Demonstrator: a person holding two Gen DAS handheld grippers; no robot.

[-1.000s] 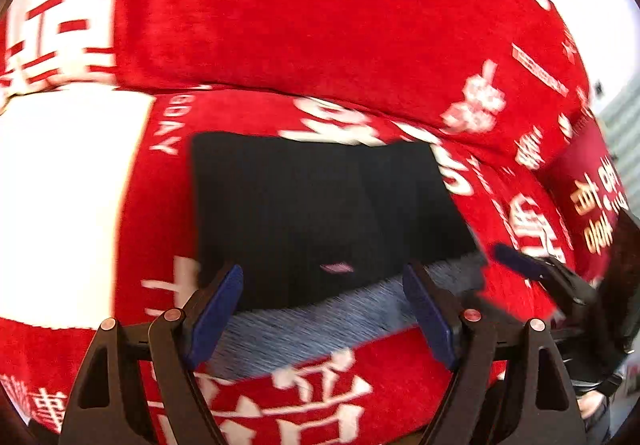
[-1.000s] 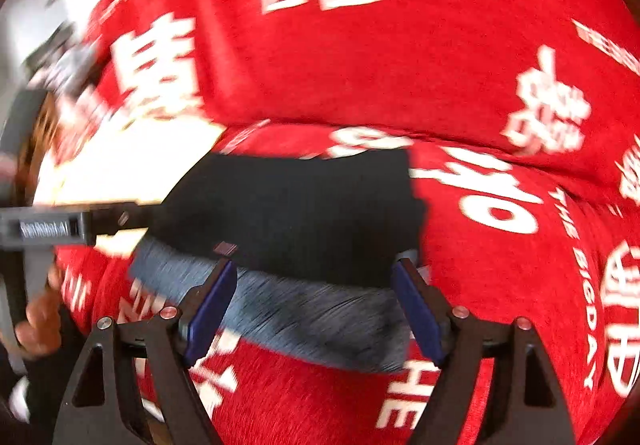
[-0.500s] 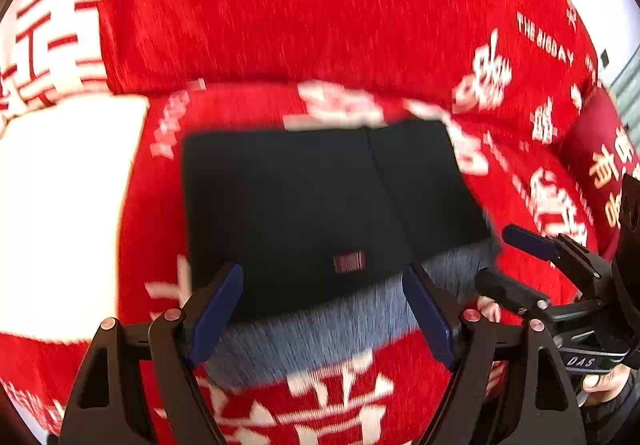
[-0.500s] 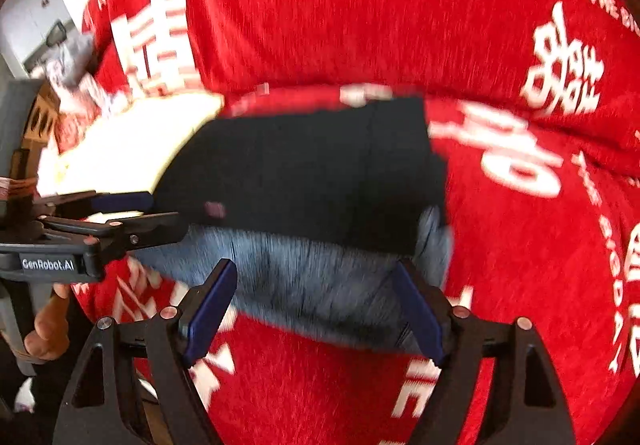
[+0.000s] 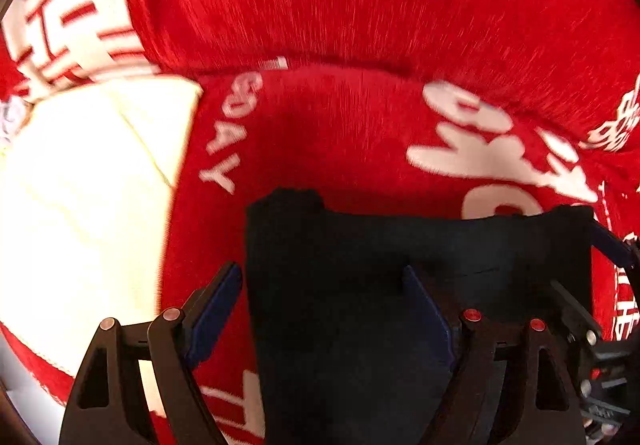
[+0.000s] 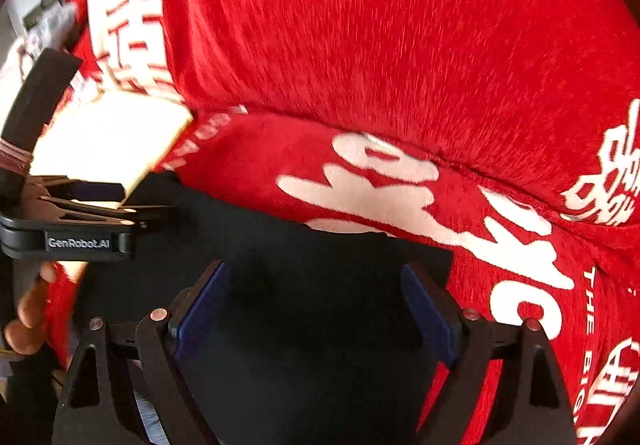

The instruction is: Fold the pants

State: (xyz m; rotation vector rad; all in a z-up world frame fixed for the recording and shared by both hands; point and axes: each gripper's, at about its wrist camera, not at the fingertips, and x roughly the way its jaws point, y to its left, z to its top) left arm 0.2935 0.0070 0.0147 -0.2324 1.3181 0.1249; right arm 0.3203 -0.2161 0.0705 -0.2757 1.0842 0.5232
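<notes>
The dark, near-black folded fabric pants (image 5: 360, 285) lie as a compact rectangular bundle on the seat of the red sofa cover printed with white characters (image 5: 360, 133), with the far edge fairly straight and the corners roughly squared in both wrist views. The left gripper (image 5: 320, 305) sits low over the bundle's left part, its blue-padded jaws spread wide, one finger off the left edge over the red cover and the other over the dark cloth; nothing is pinched between them. The right gripper (image 6: 316, 305) likewise hangs with its jaws spread apart over the right part of the bundle, holding nothing. A pale cream cushion or cloth (image 5: 88, 205) lies to the left, near the pants. Judging from the tidy rectangle, most of the folding looks done; what may remain is one more fold or smoothing, though blur hides layers.
</notes>
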